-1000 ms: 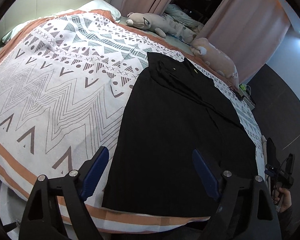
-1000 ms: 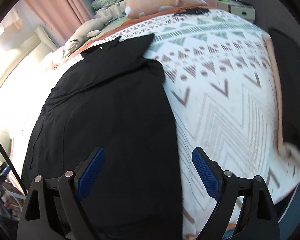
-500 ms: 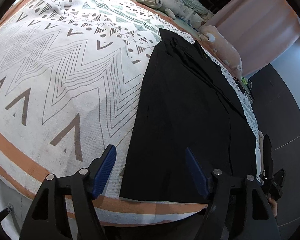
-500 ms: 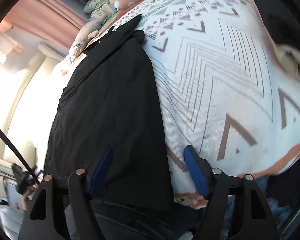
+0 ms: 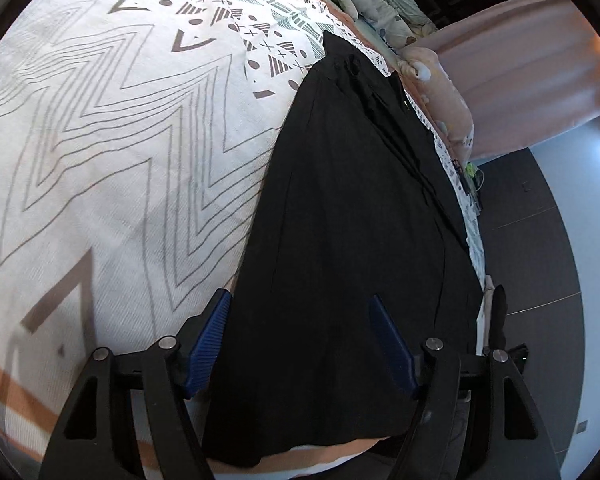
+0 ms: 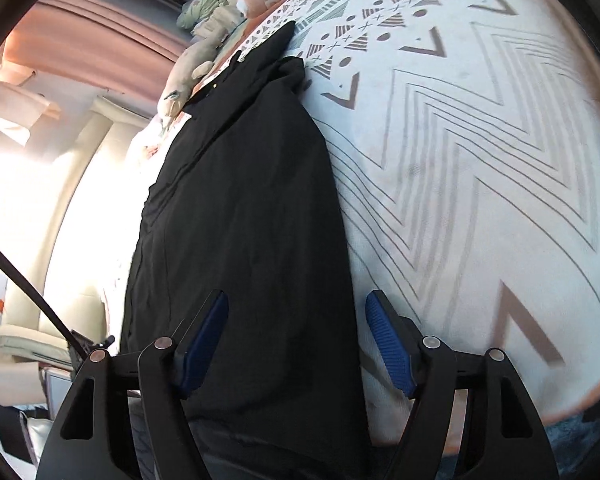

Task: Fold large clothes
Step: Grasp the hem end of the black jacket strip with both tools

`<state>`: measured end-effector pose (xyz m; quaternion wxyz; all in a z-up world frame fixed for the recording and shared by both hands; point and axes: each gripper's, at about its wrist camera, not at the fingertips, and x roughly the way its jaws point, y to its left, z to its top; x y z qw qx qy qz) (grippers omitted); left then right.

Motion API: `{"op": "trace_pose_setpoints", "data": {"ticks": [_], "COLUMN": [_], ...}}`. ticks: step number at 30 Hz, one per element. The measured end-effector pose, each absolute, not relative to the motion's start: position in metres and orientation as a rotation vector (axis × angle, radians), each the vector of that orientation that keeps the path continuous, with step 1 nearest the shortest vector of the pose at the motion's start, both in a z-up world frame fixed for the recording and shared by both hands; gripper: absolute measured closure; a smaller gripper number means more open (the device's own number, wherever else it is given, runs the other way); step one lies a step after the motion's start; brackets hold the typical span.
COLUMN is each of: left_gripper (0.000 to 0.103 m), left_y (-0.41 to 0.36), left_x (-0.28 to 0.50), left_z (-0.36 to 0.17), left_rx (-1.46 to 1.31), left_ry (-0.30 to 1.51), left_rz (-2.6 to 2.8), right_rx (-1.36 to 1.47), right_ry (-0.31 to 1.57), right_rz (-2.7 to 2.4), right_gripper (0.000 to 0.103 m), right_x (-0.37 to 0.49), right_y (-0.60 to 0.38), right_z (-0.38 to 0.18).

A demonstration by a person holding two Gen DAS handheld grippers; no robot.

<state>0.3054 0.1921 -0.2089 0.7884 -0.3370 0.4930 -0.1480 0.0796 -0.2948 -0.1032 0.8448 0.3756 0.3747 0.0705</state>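
Two pairs of tongs stand wide and empty over the near hem of the black garment [image 5: 352, 240]. The left gripper [image 5: 300, 344] straddles its left corner, the right gripper [image 6: 296, 340] its right corner. Its long axis runs straight ahead of both, toward the plush toys [image 6: 188, 76]. Patterned bedspread [image 5: 100, 160] lies open on both outer sides.

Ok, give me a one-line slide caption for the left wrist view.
Open left tool poised over near end of black garment laid lengthwise on patterned bedspread.
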Motion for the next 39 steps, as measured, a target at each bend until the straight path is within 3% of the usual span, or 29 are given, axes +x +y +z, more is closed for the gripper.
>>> {"op": "trace_pose_setpoints", "data": {"ticks": [16, 26, 28, 34, 35, 37, 39], "left_gripper": [0.032, 0.054, 0.062, 0.091, 0.092, 0.097, 0.097], "left_y": [0.179, 0.17, 0.172, 0.175, 0.175, 0.174, 0.173], "left_x": [0.305, 0.325, 0.324, 0.318, 0.317, 0.314, 0.31], "left_z": [-0.206, -0.21, -0.212, -0.213, -0.212, -0.206, -0.195], "left_rx": [-0.748, -0.687, -0.682, -0.665, -0.664, -0.653, -0.638], "left_ry": [1.108, 1.118, 1.118, 1.114, 1.109, 1.084, 1.052], "left_rz": [-0.421, -0.368, -0.347, -0.296, -0.284, -0.276, -0.271], "right_rx": [0.904, 0.821, 0.811, 0.754, 0.736, 0.718, 0.729], "right_ry": [0.818, 0.833, 0.845, 0.876, 0.884, 0.902, 0.886], "right_rz": [0.376, 0.397, 0.4, 0.391, 0.379, 0.339, 0.323], "right_gripper": [0.033, 0.034, 0.046, 0.057, 0.063, 0.093, 0.099], "right_x": [0.086, 0.134, 0.144, 0.143, 0.145, 0.144, 0.143], "right_y": [-0.308, -0.298, -0.293, -0.281, -0.277, -0.276, -0.278], "right_z": [-0.138, -0.14, -0.139, -0.137, -0.137, -0.136, -0.131]}}
